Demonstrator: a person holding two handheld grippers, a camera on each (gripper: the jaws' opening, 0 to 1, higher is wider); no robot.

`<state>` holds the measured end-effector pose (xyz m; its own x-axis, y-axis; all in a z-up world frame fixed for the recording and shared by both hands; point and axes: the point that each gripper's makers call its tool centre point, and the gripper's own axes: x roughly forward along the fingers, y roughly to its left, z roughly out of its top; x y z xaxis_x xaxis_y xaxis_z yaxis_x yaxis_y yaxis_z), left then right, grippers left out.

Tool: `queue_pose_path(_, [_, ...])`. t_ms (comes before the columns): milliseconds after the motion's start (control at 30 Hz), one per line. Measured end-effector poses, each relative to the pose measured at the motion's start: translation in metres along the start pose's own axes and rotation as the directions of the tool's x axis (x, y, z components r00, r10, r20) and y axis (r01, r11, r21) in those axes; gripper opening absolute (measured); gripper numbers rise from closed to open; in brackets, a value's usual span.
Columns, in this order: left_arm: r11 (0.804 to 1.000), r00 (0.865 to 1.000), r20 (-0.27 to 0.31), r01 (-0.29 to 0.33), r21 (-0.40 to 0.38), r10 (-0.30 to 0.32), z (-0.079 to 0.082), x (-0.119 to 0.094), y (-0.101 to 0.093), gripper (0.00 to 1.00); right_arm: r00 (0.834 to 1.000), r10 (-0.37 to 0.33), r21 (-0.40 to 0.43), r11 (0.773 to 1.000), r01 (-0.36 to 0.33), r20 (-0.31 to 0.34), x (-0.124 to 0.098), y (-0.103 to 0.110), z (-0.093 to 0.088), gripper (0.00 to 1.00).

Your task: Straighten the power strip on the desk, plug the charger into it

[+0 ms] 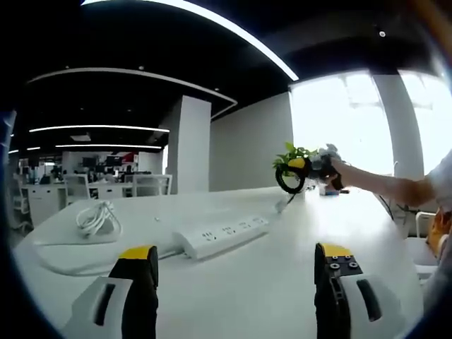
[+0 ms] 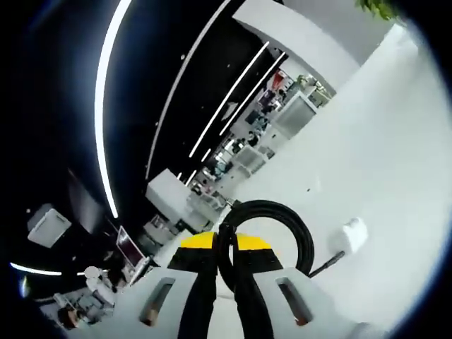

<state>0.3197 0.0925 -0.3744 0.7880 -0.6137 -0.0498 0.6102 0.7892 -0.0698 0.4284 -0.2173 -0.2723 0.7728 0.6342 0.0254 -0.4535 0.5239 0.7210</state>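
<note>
A white power strip (image 1: 223, 236) lies at an angle on the white desk (image 1: 282, 282), and its cord curves off to the left. My left gripper (image 1: 235, 251) hovers open just in front of it, holding nothing. My right gripper (image 2: 226, 244) is shut on a black cable loop (image 2: 286, 219). A small white block (image 2: 353, 234), apparently the charger, shows past the loop; I cannot tell whether it hangs or rests on the desk. In the left gripper view, a person's hand holds the right gripper (image 1: 313, 167) and its black loop (image 1: 291, 181) above the desk's far right.
A coiled white cable (image 1: 97, 217) lies on the desk at the far left. A green potted plant (image 1: 296, 154) stands behind the raised gripper by a bright window. Office desks and chairs (image 1: 78, 189) sit beyond the far edge.
</note>
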Motion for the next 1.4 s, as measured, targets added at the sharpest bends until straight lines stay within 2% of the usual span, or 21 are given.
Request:
queue_pose_path(133, [1.0,1.0,-0.001,0.001,0.006,-0.001,0.002,0.0,-0.001,0.93,0.998,0.004,0.008,1.0,-0.004,0.067,0.001,0.01,0.01,0.06])
queue_pose_path(200, [1.0,1.0,-0.005,-0.001,0.01,0.001,0.001,0.0,0.0,0.93,0.996,0.007,-0.001,1.0,-0.007,0.089,0.012,-0.006,0.029,0.06])
queue_pose_path(267, [1.0,1.0,-0.005,0.0,0.007,0.0,0.001,0.0,0.0,0.93,0.992,0.01,-0.01,1.0,-0.009,0.127,0.012,0.002,0.029,0.06])
queue_pose_path(467, [1.0,1.0,-0.001,0.001,0.004,-0.001,0.003,-0.001,0.0,0.93,0.987,0.041,0.008,0.999,-0.043,0.157,0.014,0.017,0.038,0.06])
queue_pose_path(600, [1.0,1.0,0.0,0.001,0.006,-0.001,0.004,-0.001,0.0,0.93,0.984,0.069,0.016,0.997,-0.073,0.166,0.017,0.031,0.031,0.05])
queue_pose_path(800, [1.0,1.0,0.004,0.007,0.007,-0.007,0.005,0.001,-0.002,0.93,0.975,0.11,0.006,0.993,-0.114,0.191,0.019,0.052,0.033,0.05])
queue_pose_path(1000, [1.0,1.0,0.003,0.018,0.016,-0.018,0.009,0.006,-0.007,0.93,0.97,0.156,0.01,0.987,-0.16,0.187,0.024,0.07,0.031,0.05])
queue_pose_path(1100, [1.0,1.0,0.0,0.021,0.023,-0.021,0.011,0.009,-0.008,0.93,0.968,0.171,0.01,0.984,-0.176,0.184,0.025,0.079,0.024,0.06])
queue_pose_path(1333, [0.997,0.998,-0.009,0.059,0.043,-0.058,0.018,0.032,-0.017,0.95,0.962,0.221,-0.001,0.975,-0.224,0.159,0.032,0.094,0.013,0.06])
queue_pose_path(1400, [0.996,0.997,0.006,0.072,0.048,-0.072,0.022,0.041,-0.021,0.99,0.961,0.232,-0.005,0.972,-0.234,0.152,0.033,0.097,0.011,0.06])
